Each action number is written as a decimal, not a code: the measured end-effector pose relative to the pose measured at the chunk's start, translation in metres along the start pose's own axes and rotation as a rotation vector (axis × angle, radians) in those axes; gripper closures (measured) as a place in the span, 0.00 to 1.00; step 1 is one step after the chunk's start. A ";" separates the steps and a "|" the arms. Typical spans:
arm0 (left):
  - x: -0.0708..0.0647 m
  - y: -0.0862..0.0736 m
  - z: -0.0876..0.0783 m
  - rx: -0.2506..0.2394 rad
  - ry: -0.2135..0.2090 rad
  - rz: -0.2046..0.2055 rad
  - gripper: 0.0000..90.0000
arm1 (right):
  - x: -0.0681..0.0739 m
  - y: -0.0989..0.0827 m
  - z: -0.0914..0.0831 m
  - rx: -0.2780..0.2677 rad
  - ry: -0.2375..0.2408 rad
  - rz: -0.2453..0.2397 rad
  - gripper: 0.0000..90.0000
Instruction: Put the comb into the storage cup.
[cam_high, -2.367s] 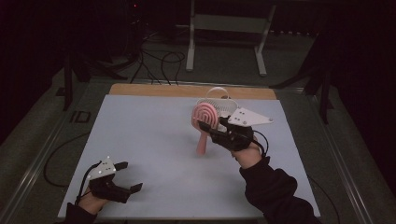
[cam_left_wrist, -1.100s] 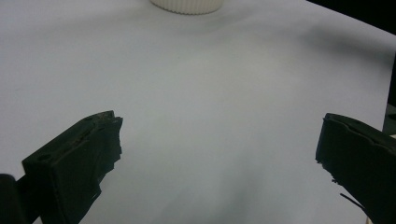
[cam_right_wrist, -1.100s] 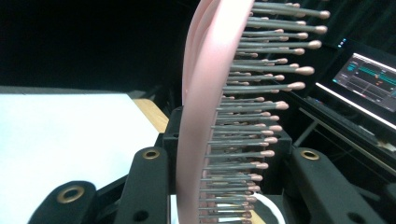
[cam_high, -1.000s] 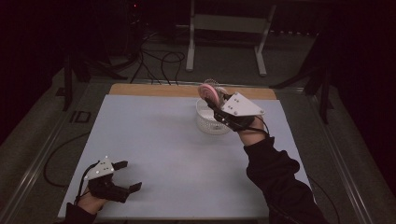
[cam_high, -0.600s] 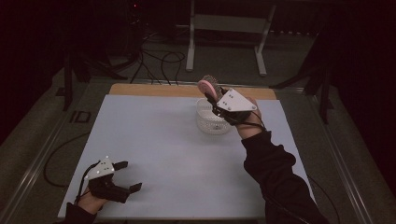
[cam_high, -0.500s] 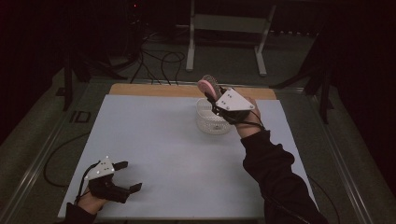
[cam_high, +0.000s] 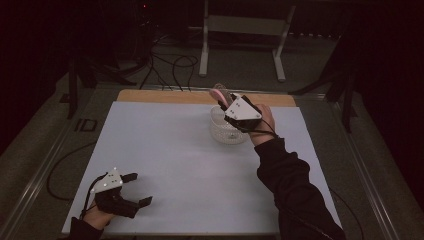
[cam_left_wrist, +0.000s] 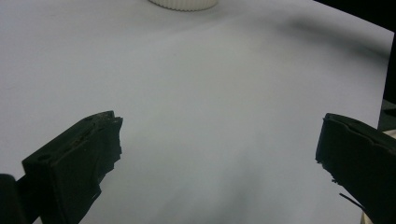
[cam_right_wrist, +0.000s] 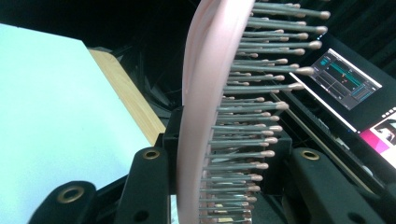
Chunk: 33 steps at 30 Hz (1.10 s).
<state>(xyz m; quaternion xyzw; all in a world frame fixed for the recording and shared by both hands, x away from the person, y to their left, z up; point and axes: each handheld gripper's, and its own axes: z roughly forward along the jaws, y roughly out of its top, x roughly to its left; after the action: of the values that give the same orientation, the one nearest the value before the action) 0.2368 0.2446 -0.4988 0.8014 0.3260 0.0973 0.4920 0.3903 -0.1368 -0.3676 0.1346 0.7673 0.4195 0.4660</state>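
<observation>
My right gripper (cam_high: 226, 102) pinches a pink hairbrush (cam_right_wrist: 205, 93) between its jaws, the bristles standing out to one side in the right gripper view. It hovers right over the ribbed white cup (cam_high: 226, 131) at the far side of the surface (cam_high: 165, 150). My left gripper (cam_high: 134, 190) rests near the front edge, jaws spread wide with nothing between them.
</observation>
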 end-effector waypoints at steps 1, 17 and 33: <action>0.000 0.000 0.000 0.000 0.000 0.000 0.00 | 0.000 -0.001 0.001 -0.002 -0.001 -0.004 0.71; 0.000 0.000 0.001 0.001 -0.008 0.005 0.00 | 0.007 -0.022 0.021 0.060 -0.001 -0.051 0.71; 0.000 0.000 0.001 0.000 -0.009 0.006 0.00 | 0.021 -0.038 0.040 0.114 0.013 -0.123 0.71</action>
<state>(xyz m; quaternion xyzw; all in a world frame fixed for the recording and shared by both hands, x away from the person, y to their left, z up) 0.2372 0.2439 -0.4998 0.8026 0.3215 0.0951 0.4934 0.4191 -0.1269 -0.4184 0.1107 0.7998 0.3466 0.4774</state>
